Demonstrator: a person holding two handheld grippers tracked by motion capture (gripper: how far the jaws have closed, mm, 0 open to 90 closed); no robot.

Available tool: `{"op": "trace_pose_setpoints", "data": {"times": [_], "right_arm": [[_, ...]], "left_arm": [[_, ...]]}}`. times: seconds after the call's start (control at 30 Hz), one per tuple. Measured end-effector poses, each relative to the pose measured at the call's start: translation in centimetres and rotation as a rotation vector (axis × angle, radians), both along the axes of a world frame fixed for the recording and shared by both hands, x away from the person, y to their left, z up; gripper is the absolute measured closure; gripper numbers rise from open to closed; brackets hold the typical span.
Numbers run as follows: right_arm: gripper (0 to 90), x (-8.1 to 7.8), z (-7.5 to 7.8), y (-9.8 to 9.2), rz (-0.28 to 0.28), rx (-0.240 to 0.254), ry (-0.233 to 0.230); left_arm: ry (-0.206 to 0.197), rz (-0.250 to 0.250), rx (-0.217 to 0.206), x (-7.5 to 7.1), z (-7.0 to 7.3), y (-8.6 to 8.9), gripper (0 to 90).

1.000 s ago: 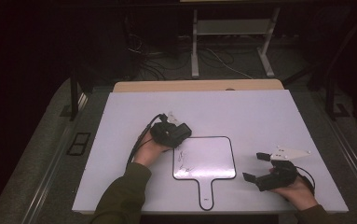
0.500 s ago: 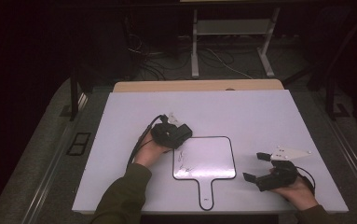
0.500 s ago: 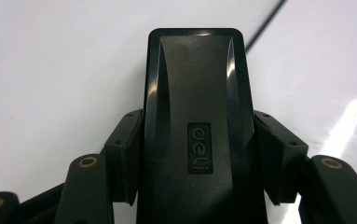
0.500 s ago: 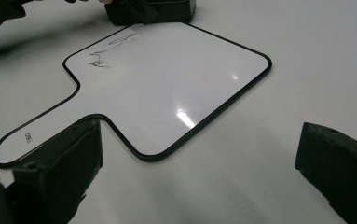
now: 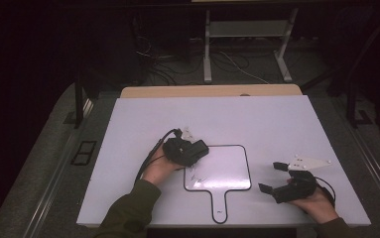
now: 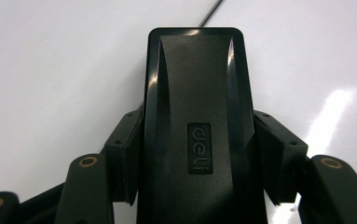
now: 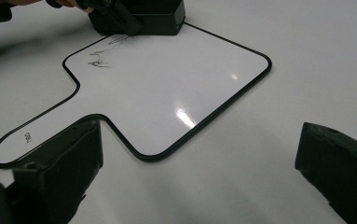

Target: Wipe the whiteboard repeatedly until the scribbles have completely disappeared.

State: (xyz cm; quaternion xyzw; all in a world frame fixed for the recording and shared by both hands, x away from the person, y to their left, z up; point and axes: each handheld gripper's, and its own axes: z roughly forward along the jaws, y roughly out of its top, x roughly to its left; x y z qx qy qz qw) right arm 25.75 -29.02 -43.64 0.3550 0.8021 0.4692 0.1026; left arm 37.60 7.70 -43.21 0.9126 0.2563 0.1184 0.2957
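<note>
Seen from the high view, a dim room falls away into near-black behind a white table (image 5: 277, 124), where a tangle of cables (image 5: 177, 64) and a pale metal stand (image 5: 247, 34) can barely be made out on the floor. A person's left hand holds the left gripper (image 5: 197, 150) over the upper left corner of a paddle-shaped whiteboard (image 5: 224, 168), flat, glossy, edged in a thin black line, its short handle pointing toward the near table edge; the block in the gripper is hard to tell from the gripper itself here. A few faint black scribbles (image 5: 195, 176) sit just below it. The right gripper (image 5: 272, 178) rests low at the board's right, off its edge, jaws spread wide with nothing between them. In the left gripper view, both black jaws clamp the sides of a black plastic eraser (image 6: 197, 116), smooth, rounded at the corners and embossed with a small logo; its lower end is cut off by the frame, and the white surface beneath is blurred. In the right gripper view, two matte black jaws stand far apart, the whiteboard's shiny face between and beyond them catching lamp glare, while the eraser sits at its far corner beside the scribbles, the hand above cropped away.
</note>
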Motion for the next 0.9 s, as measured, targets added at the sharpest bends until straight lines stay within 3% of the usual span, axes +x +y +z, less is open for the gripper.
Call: {"op": "trace_pose_setpoints", "data": {"times": [0.17,0.27,0.37,0.43,0.53,0.73,0.9], "right_arm": [[0.0,0.0,0.0,0.0,0.002,-0.004,-0.002],[0.0,0.0,0.0,0.0,0.004,-0.006,-0.003],[0.0,0.0,0.0,0.0,0.003,-0.004,-0.002],[0.0,0.0,-0.1,0.0,0.003,-0.005,-0.001],[0.0,0.0,-0.1,0.1,0.004,-0.006,0.001],[0.0,0.0,0.0,0.1,0.002,-0.007,-0.001],[0.0,0.0,-0.1,0.1,0.003,-0.006,0.003]], "left_arm": [[-0.032,0.078,0.015,1.5,0.0,1.5,39.3],[-0.007,0.092,-0.015,1.8,-0.1,2.0,39.3],[-0.003,0.057,-0.003,1.4,0.0,1.7,39.3],[0.021,0.038,-0.011,0.7,0.0,1.3,39.3],[0.017,0.004,0.0,0.1,0.1,0.9,39.3],[-0.023,0.064,0.014,1.4,0.0,1.5,39.4],[-0.009,0.07,0.003,1.6,0.0,1.5,39.3]]}}
